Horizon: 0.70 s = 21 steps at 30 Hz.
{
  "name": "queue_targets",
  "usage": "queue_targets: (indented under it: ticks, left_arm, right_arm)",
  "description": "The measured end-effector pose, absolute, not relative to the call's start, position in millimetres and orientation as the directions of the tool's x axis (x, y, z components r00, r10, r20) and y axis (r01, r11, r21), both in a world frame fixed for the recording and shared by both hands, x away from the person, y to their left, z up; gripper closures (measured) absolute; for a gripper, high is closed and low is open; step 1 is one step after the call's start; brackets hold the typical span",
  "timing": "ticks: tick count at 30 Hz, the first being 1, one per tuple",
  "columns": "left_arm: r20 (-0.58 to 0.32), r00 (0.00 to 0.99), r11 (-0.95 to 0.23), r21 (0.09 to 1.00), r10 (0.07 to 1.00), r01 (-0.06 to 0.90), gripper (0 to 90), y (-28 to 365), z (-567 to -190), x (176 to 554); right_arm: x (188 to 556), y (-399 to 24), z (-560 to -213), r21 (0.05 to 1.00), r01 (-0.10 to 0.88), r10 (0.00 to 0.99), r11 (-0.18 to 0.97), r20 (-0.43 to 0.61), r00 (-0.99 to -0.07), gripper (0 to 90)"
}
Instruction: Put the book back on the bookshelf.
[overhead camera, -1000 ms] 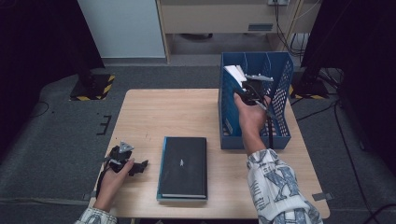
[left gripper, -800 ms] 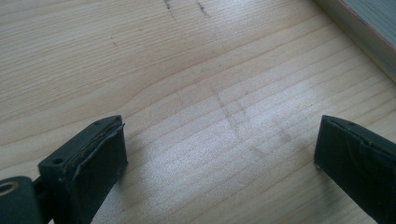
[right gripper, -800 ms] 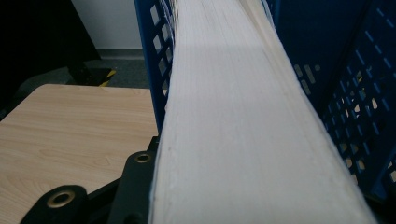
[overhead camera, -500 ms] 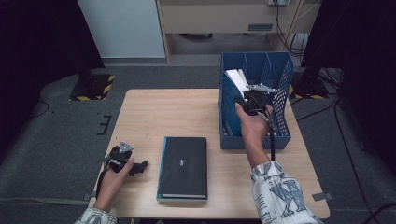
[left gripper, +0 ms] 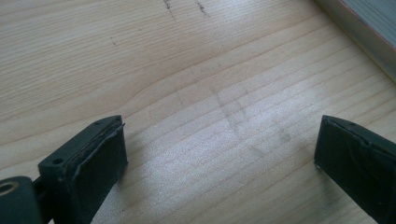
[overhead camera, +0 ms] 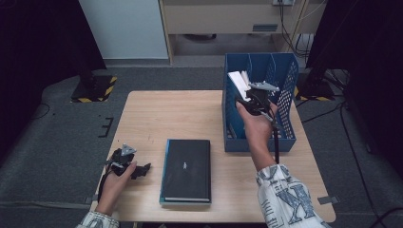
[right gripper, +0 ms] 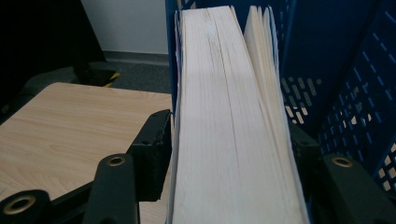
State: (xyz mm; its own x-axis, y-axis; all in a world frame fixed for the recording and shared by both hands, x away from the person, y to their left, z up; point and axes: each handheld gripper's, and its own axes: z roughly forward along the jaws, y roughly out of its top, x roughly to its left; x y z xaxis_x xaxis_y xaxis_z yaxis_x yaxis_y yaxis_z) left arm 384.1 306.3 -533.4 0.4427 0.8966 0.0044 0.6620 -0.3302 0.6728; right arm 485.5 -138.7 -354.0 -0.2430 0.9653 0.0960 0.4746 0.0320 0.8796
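The wooden table point(overhead camera: 190, 109) carries a black book point(overhead camera: 186, 170) and a blue file rack point(overhead camera: 260, 141).

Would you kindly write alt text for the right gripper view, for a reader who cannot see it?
A thick book, page edges facing the camera, stands in a blue file rack between the right gripper's two black jaws, which have just been opening. A light wooden table lies to the left.
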Motion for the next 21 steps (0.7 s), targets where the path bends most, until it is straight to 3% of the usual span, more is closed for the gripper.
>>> queue_targets:
  ticks: [8, 21]
  left_arm:
    - [0.006, 0.442, -0.33, 0.675, 0.897, 0.66, 1.5, 306, -533, 384]
    - [0.006, 0.443, -0.33, 0.675, 0.897, 0.66, 1.5, 306, -533, 384]
  right_arm:
    - [501, -139, -341, 0.844, 0.533, 0.959, 0.059, 0.099, -0.264, 45.6]
    - [504, -138, -340, 0.828, 0.551, 0.962, 0.107, 0.053, -0.267, 56.5]
